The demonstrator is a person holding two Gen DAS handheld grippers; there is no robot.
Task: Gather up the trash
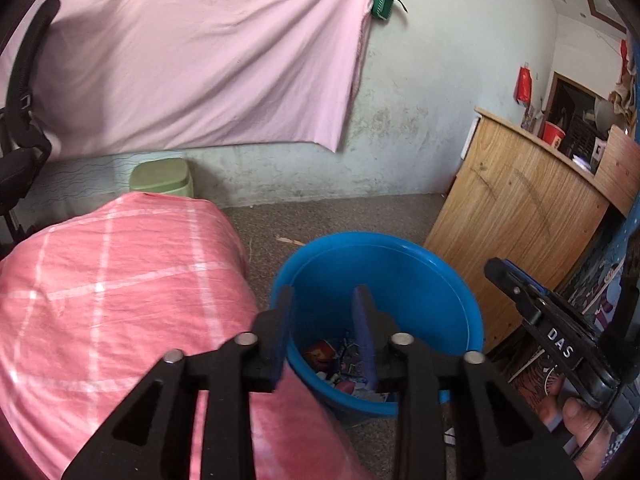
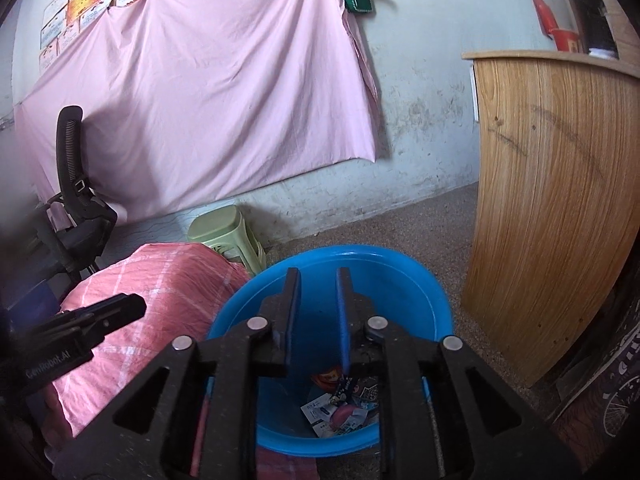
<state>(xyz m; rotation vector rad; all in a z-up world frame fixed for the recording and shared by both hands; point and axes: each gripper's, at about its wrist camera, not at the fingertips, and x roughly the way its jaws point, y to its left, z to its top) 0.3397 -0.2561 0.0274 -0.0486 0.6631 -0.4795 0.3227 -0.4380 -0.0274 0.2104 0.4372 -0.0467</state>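
A blue plastic bucket (image 1: pixel 420 280) stands on the floor, with wrappers and paper trash (image 1: pixel 340 364) lying at its bottom. My left gripper (image 1: pixel 324 296) is open and empty, held above the bucket's near left rim. My right gripper (image 2: pixel 318 276) is open and empty, held over the bucket (image 2: pixel 400 276); the trash (image 2: pixel 340 404) shows below it. The right gripper also shows at the right edge of the left wrist view (image 1: pixel 496 270), and the left gripper at the left of the right wrist view (image 2: pixel 136 306).
A surface covered in pink checked cloth (image 1: pixel 112 288) sits just left of the bucket. A wooden cabinet (image 2: pixel 552 200) stands to the right. A green plastic stool (image 2: pixel 224 228) and a black office chair (image 2: pixel 72 200) stand by the wall hung with a pink sheet (image 2: pixel 208 92).
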